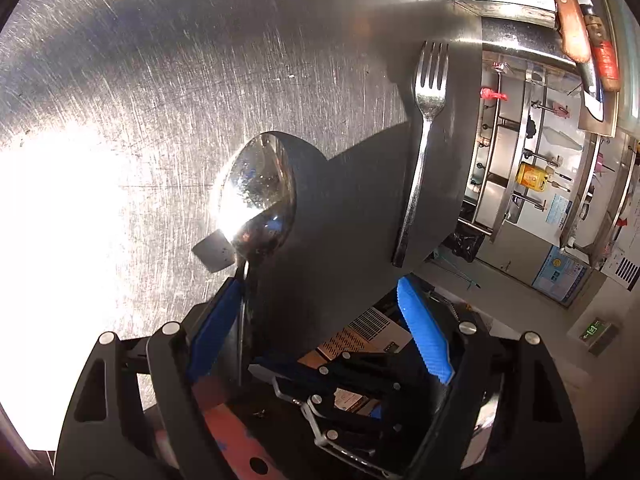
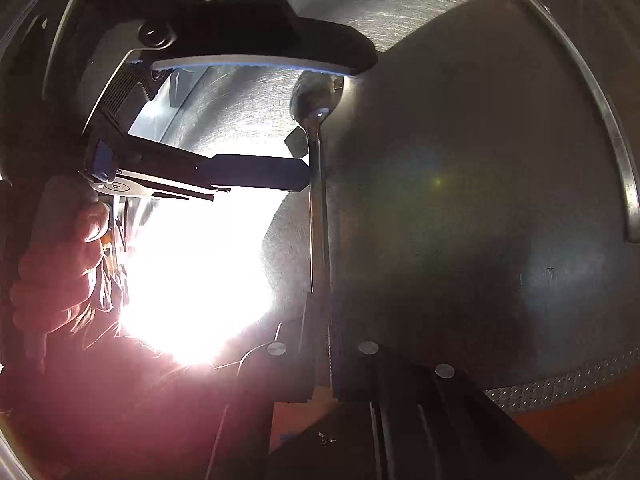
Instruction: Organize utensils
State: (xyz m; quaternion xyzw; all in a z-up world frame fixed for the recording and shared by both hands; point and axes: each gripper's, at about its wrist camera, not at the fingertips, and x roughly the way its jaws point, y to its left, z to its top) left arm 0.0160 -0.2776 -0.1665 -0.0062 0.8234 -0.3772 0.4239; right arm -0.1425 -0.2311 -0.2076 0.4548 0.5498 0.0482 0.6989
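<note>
My right gripper (image 2: 326, 344) fingers pinch the shiny steel spoon (image 2: 318, 168) handle, while my left gripper (image 1: 320, 316) fingers stand spread, one blue finger (image 1: 212, 336) touching that handle.

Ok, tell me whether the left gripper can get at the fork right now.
Probably yes. The left gripper is open, gripping nothing, and the fork lies uncovered on the counter ahead. Only the spoon, clamped by the right gripper, runs along one finger and needs clearing first.

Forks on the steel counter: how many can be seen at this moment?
1. The fork lies near the right edge of the counter in the left wrist view, tines pointing away. Glare and gripper bodies could hide others.
</note>
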